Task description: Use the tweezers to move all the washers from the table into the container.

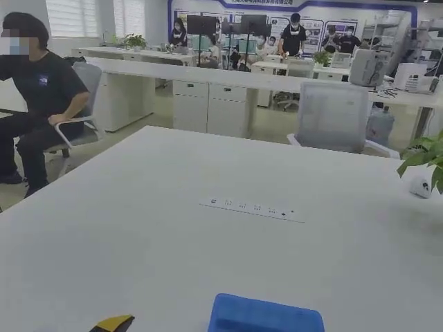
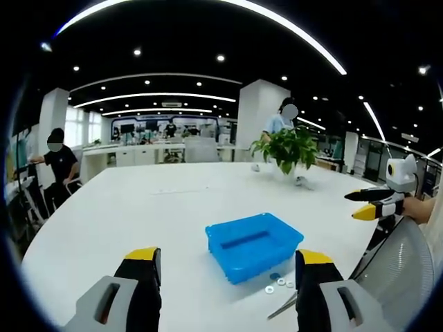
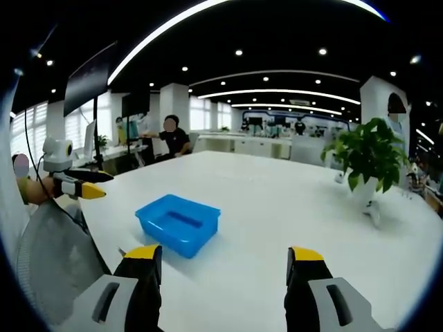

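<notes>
Nothing looked done yet: the blue container seemed empty, a few washers lay on the white table just beside its near corner, and the tweezers lay untouched next to them. The left gripper and right gripper both had jaws spread wide, holding nothing. The long table stood in a bright open-plan office, with a potted plant on it and people at desks beyond
</notes>
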A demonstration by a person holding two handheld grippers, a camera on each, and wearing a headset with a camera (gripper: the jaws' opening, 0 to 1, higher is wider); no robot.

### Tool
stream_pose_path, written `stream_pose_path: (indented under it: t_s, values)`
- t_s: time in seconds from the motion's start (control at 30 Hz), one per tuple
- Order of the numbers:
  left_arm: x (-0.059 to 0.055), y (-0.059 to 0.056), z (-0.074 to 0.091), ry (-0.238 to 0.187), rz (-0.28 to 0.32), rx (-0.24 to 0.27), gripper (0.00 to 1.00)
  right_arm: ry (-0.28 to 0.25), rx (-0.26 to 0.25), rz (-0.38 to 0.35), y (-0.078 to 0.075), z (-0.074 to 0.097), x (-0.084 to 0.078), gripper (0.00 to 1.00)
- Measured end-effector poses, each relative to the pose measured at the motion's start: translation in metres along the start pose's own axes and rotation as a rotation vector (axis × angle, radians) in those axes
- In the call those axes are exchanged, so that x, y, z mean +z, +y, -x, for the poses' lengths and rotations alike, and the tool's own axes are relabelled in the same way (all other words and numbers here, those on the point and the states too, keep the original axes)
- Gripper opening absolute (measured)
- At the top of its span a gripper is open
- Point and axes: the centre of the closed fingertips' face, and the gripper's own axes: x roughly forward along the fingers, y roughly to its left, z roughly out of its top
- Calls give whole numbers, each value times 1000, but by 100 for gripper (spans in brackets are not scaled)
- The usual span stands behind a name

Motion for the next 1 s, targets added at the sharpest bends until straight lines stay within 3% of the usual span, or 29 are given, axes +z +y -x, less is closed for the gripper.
stream_pose_path:
  t_s: [1.0]
  values:
    - [-2, 1, -1, 14, -10, 5, 79, 12, 9, 10, -1, -2, -5, 71]
